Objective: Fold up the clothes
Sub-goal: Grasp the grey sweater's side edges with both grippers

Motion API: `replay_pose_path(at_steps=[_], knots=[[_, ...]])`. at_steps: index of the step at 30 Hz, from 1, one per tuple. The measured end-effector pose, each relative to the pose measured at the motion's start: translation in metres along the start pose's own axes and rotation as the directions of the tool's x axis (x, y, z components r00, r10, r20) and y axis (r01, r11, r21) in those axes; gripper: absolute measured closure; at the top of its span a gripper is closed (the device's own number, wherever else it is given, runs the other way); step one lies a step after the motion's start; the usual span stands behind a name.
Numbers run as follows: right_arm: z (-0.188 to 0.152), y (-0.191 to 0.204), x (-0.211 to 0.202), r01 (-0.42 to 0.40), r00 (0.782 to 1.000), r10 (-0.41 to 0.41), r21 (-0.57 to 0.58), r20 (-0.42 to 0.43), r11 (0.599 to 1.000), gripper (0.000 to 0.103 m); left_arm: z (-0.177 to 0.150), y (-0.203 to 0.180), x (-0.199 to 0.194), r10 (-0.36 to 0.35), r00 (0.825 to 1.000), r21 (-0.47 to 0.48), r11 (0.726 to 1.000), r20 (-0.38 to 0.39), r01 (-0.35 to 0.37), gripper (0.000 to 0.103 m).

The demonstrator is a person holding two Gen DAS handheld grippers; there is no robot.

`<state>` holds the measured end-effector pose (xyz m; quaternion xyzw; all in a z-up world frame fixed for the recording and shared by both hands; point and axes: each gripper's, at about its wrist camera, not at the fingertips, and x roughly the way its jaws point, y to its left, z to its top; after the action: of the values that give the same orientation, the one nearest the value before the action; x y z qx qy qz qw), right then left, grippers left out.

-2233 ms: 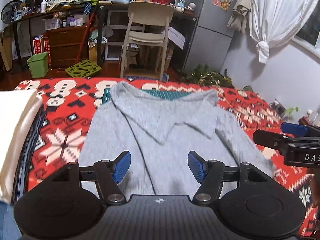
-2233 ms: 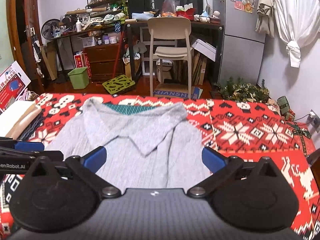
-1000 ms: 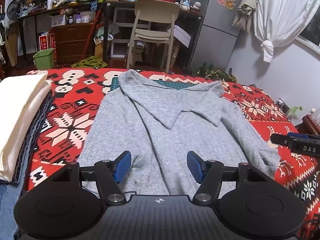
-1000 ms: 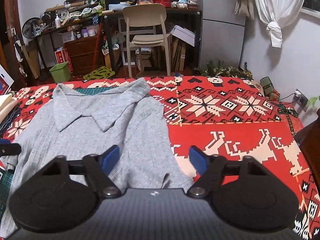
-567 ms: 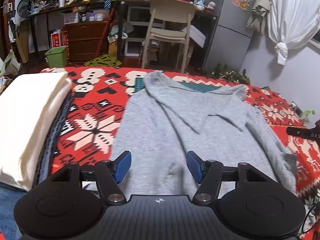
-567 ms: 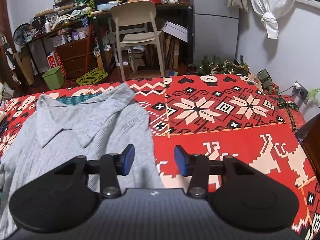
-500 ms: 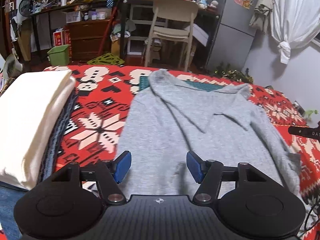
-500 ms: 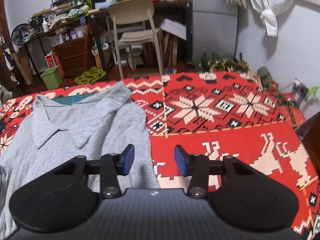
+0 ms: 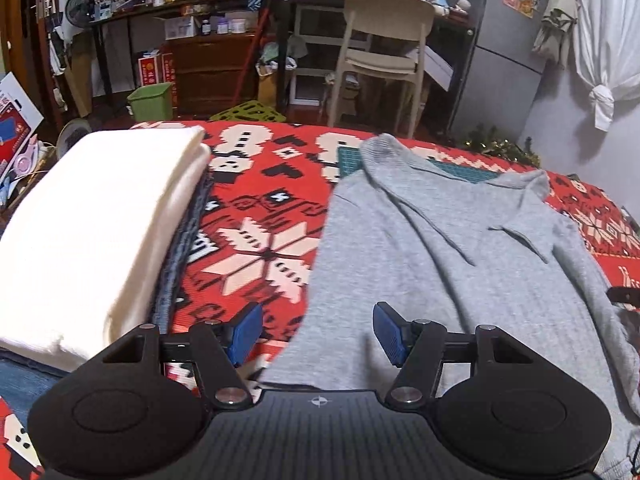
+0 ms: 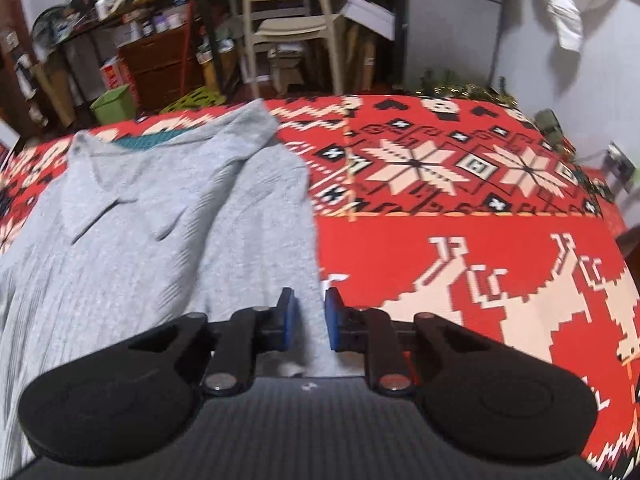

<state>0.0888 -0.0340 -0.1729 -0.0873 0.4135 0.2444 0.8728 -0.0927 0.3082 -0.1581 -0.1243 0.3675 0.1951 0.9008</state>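
Left gripper (image 9: 318,334) hangs low over the near part of the bed with its blue pads spread wide and nothing between them. Seen from the left wrist, its right pad (image 9: 390,334) sits over the grey polo shirt (image 9: 448,264), while the left pad (image 9: 246,332) is over the red patterned blanket (image 9: 260,248); the shirt's left side edge runs up between them. The shirt lies flat, front up, collar toward the far edge of the bed, with a strip of teal mat (image 9: 460,172) showing behind the collar. A band of bare blanket separates the shirt's left edge from a stack of folded clothes (image 9: 92,224), cream on top with darker layers beneath, which fills the left side of the bed. Beyond the bed's far edge stand a pale chair (image 9: 384,44) and a green bin (image 9: 152,100) on the floor.

From the right wrist, the right gripper (image 10: 307,320) has its pads drawn close, with only a narrow gap left, and the shirt's (image 10: 168,240) right side edge passes through that gap; whether the pads actually press the cloth cannot be told, as the picture is blurred. To the right of this edge the blanket (image 10: 460,240) lies bare all the way to the bed's right and far edges, a broad open stretch.
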Motion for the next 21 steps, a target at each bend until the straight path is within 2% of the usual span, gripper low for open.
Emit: replay_pose_path(at_steps=[2,3,4,6,7,8,9,10,12,15,21], knots=[[-0.002,0.006,-0.001,0.011,1.0,-0.011,-0.033,0.003,0.999,0.088,0.0,0.002,0.004,0.001,1.0,0.009,1.0,-0.013,-0.001,0.045],[-0.001,0.007,-0.001,0.009,1.0,-0.009,-0.037,0.002,0.999,0.089,0.0,0.002,0.007,-0.001,1.0,0.022,1.0,-0.028,0.001,0.051],[-0.001,0.007,-0.001,0.007,1.0,-0.007,-0.037,0.001,0.999,0.096,0.0,0.002,0.011,0.001,0.999,0.037,0.999,-0.047,0.001,0.056],[-0.001,0.007,-0.002,0.013,1.0,-0.013,-0.045,-0.001,0.999,0.098,-0.001,0.0,0.017,0.009,0.997,0.061,0.998,-0.078,-0.004,0.063],[-0.001,0.007,-0.002,0.021,1.0,-0.021,-0.054,0.0,0.998,0.099,-0.002,-0.002,0.019,0.012,0.996,0.069,0.998,-0.084,-0.007,0.073],[0.0,0.005,-0.002,0.03,1.0,-0.03,-0.057,0.002,0.998,0.099,-0.002,-0.003,0.02,0.016,0.996,0.077,0.997,-0.09,-0.009,0.074],[0.0,0.004,-0.002,0.038,0.999,-0.038,-0.059,0.003,0.998,0.099,-0.003,-0.004,0.022,0.018,0.995,0.085,0.996,-0.095,-0.01,0.09],[0.0,0.001,-0.003,0.046,0.999,-0.046,-0.057,0.006,0.997,0.099,-0.003,-0.005,0.022,0.02,0.995,0.094,0.996,-0.097,-0.011,0.098],[0.003,-0.007,-0.004,0.07,0.997,-0.07,-0.051,0.011,0.996,0.099,-0.002,-0.009,0.021,0.041,0.995,0.111,0.993,-0.092,-0.031,0.099],[0.009,-0.023,-0.004,0.109,0.994,-0.108,-0.044,0.022,0.993,0.099,0.002,-0.01,0.019,0.121,0.991,0.156,0.981,-0.053,-0.111,0.099],[0.025,-0.055,0.0,0.18,0.983,-0.179,-0.027,0.042,0.983,0.1,0.019,0.014,0.022,0.23,0.973,0.141,0.964,-0.024,-0.225,0.099]])
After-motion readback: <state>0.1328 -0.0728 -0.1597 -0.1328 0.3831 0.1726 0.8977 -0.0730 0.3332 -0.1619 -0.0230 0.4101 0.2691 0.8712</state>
